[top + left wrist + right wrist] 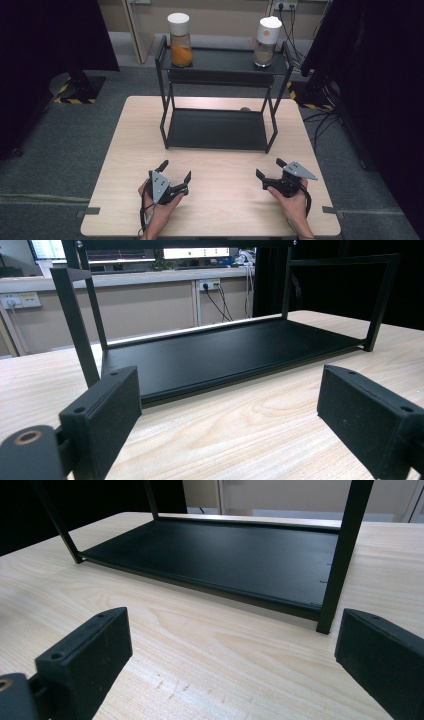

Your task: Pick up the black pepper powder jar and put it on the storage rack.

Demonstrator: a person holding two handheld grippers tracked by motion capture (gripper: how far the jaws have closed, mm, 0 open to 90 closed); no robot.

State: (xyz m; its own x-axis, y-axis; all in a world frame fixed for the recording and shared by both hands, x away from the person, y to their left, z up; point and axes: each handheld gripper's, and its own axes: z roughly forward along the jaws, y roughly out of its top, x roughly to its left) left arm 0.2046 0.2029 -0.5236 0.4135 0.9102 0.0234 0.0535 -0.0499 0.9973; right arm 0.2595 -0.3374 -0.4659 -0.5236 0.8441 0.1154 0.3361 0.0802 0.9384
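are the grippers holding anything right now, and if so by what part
Nothing is held. The left gripper and the right gripper are both open over the bare table, with only wood showing between their fingers; the two jars stand untouched on the shelf.

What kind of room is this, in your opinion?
Probably a lab or office set up for recording, not a home: black curtains hang on both sides, yellow-and-black hazard tape marks a stand base on the grey carpet floor, and computer monitors sit on a counter behind the light wooden table.

A lab or office room. Grey carpet [60,145], black curtains [45,35], wall sockets [20,300]. Monitors [195,252] glow at the far wall.
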